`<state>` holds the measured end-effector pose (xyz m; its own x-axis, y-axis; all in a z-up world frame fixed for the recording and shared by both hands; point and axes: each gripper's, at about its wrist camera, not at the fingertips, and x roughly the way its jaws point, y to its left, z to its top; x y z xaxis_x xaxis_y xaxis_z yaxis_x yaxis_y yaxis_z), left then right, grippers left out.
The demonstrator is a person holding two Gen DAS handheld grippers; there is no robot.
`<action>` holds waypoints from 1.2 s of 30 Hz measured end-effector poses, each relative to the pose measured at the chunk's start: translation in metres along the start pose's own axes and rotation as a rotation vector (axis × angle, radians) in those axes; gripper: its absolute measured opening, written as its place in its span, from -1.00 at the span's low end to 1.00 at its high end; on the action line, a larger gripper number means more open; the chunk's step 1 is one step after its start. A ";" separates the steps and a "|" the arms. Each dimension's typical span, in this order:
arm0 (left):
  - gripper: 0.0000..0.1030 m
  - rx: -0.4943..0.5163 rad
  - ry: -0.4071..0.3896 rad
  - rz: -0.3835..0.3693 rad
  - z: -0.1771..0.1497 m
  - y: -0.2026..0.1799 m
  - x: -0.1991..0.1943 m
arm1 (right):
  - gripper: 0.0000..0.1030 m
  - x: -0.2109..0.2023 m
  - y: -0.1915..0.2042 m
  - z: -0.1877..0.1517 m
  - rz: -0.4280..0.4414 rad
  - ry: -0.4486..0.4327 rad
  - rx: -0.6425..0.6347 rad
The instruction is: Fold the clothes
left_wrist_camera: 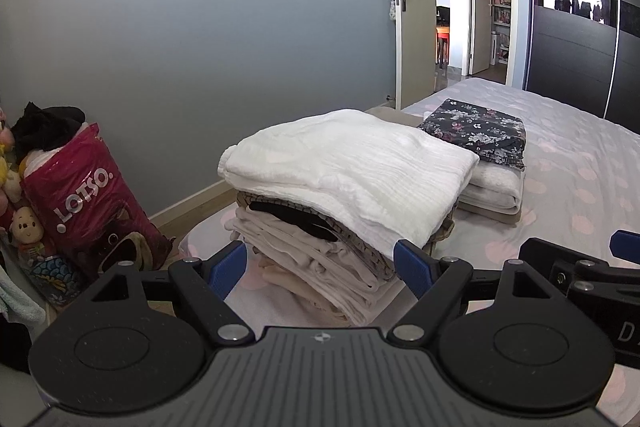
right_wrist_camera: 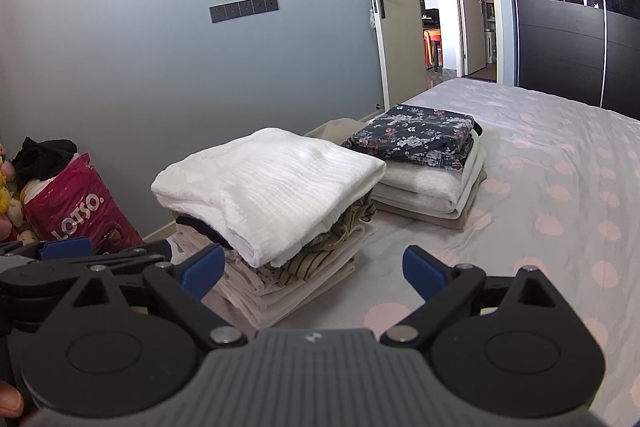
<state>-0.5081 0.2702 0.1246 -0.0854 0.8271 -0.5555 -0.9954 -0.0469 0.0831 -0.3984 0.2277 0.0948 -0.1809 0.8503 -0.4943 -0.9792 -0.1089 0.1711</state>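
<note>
Left wrist view: left gripper [left_wrist_camera: 320, 265] spread wide, empty, just short of near stack [left_wrist_camera: 340, 195], white garment [left_wrist_camera: 352, 167] on top. Right gripper [right_wrist_camera: 312, 271] likewise wide, empty. Far stack [right_wrist_camera: 428, 163], floral-topped, beside it on bed [right_wrist_camera: 560, 167]. Risk: near stack stands at bed's left edge; a nudge could topple it floorward.

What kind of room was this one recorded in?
Most likely a home bedroom: folded clothes sit in stacks on a bed with a polka-dot sheet, a dark sliding wardrobe lines the far wall, and stuffed toys sit beside a LOTSO bag.
</note>
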 end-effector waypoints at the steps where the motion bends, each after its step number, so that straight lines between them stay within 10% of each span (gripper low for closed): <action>1: 0.57 0.000 0.000 0.000 0.000 0.000 0.000 | 0.88 0.000 0.000 0.000 -0.001 0.000 0.000; 36: 0.56 0.005 0.019 0.008 0.000 -0.003 0.003 | 0.88 0.001 -0.003 -0.001 0.001 0.018 0.012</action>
<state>-0.5055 0.2726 0.1226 -0.0941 0.8158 -0.5707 -0.9945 -0.0505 0.0918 -0.3952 0.2281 0.0932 -0.1834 0.8408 -0.5094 -0.9779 -0.1033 0.1816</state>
